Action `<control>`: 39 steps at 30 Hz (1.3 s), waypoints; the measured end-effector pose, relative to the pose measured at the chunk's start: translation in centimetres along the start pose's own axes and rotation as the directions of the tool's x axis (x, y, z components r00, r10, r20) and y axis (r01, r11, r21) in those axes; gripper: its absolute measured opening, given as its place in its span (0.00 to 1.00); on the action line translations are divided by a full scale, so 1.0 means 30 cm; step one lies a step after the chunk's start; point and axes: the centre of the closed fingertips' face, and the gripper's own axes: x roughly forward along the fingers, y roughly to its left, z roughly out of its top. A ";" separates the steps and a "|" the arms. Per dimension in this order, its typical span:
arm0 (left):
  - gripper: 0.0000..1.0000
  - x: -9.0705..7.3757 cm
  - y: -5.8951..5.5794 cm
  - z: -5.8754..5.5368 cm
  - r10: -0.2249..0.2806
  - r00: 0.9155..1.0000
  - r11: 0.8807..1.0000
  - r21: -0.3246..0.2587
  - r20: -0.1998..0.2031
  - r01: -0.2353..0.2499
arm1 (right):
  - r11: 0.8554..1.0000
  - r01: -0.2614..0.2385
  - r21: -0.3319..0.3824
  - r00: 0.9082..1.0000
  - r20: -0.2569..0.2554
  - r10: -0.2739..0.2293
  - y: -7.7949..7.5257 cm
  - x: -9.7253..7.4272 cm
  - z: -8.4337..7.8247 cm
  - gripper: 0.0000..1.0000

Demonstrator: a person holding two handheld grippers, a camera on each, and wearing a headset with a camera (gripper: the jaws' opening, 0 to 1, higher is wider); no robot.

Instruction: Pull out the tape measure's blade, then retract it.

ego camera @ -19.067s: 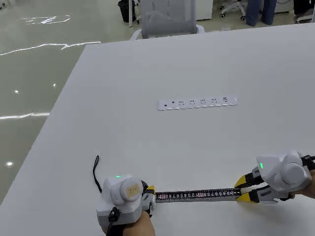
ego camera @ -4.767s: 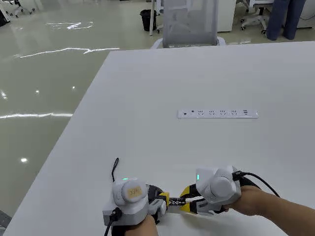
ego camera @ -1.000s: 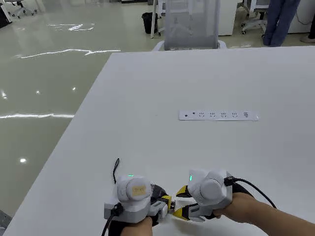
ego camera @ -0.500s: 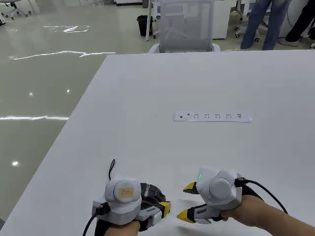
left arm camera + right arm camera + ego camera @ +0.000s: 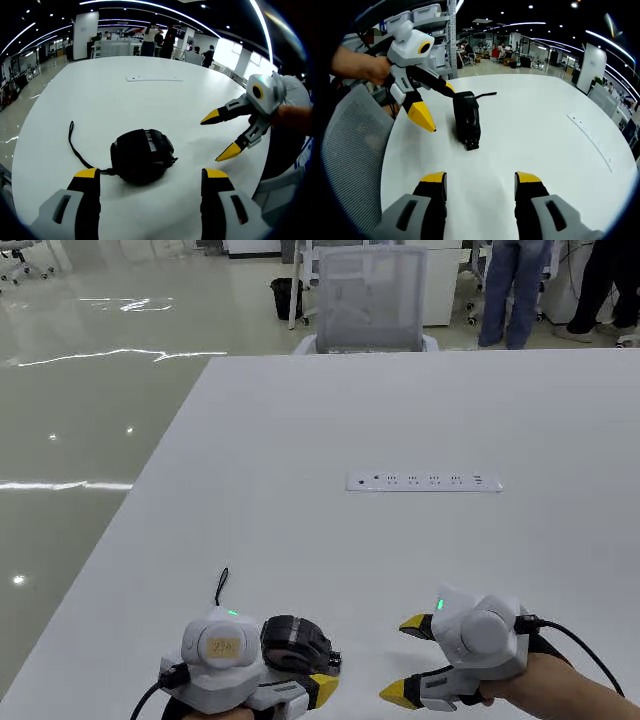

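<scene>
Black round tape measure (image 5: 295,643) lies loose on the white tabletop (image 5: 400,410), no blade drawn out.
The left hand-held gripper (image 5: 150,174) gapes wide just behind it, holding nothing; the right hand-held gripper (image 5: 402,660), equally wide and empty, points at it from nearby.

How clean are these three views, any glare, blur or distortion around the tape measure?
Head view: evenly lit and sharp, glare streaks on the glossy floor, the tape measure crisp. Left gripper view: heavy fisheye curves the table edge; the black tape measure reads dark with little surface detail. Right gripper view: same bending, the power strip bowed, no motion blur.
</scene>
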 end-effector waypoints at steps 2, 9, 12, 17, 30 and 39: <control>0.82 -0.010 0.006 -0.006 -0.009 1.000 1.000 0.012 -0.004 0.009 | 1.000 0.008 0.012 1.000 0.003 -0.008 0.001 -0.020 -0.011 0.57; 0.83 -0.045 0.040 -0.017 -0.025 1.000 0.999 0.041 -0.012 0.025 | 0.997 0.057 0.057 0.998 0.018 -0.058 -0.014 -0.090 -0.044 0.61; 0.83 -0.060 0.059 -0.018 -0.023 1.000 0.998 0.054 -0.013 0.023 | 0.995 0.075 0.065 0.997 0.021 -0.076 -0.019 -0.120 -0.056 0.63; 0.84 -0.083 0.077 -0.021 -0.028 0.999 0.997 0.074 -0.017 0.029 | 0.992 0.095 0.087 0.995 0.021 -0.097 -0.018 -0.167 -0.083 0.67; 0.85 -0.128 0.074 -0.012 -0.059 0.998 0.988 0.140 -0.009 0.060 | 0.973 0.161 0.167 0.985 0.031 -0.169 -0.020 -0.281 -0.142 0.76; 0.86 -0.157 0.073 -0.003 -0.060 0.998 0.986 0.154 0.006 0.058 | 0.957 0.200 0.208 0.977 0.037 -0.212 -0.014 -0.344 -0.165 0.80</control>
